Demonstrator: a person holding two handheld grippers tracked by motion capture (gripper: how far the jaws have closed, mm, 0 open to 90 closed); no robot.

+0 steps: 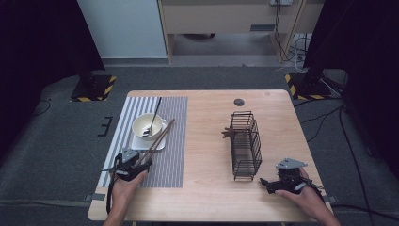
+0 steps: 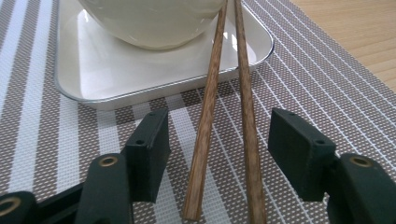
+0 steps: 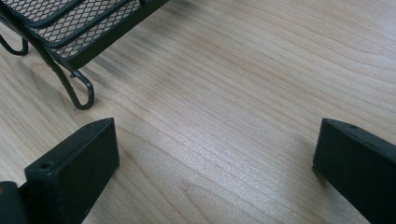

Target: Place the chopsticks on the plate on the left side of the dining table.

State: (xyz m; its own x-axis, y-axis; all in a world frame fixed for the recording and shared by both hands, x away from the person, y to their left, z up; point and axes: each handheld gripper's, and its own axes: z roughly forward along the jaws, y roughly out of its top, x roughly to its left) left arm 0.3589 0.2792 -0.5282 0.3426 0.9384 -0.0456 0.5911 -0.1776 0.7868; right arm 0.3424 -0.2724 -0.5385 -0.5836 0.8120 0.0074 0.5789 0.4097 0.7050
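Worktop (image 1: 211, 141): pale wood, striped mat (image 1: 164, 141) at 9 o'clock.
Chopsticks (image 2: 224, 116): leaning on tray (image 2: 93, 88), between my left jaws (image 2: 219, 154), untouched.
Right jaws (image 3: 215, 168): wide, empty, by wire rack (image 3: 70, 28).

Placemat (image 1: 162, 165) on the table's (image 1: 207, 188) left half. On it, toward the far end, a tray (image 1: 160, 143) bearing a bowl (image 1: 141, 123); spoon (image 1: 154, 115) in the bowl. Chopsticks (image 1: 160, 138) lean on the tray's right edge, near ends between the left gripper's (image 1: 141, 165) jaws. Wire basket (image 1: 245, 143) right of centre; right gripper (image 1: 264, 182) just before it
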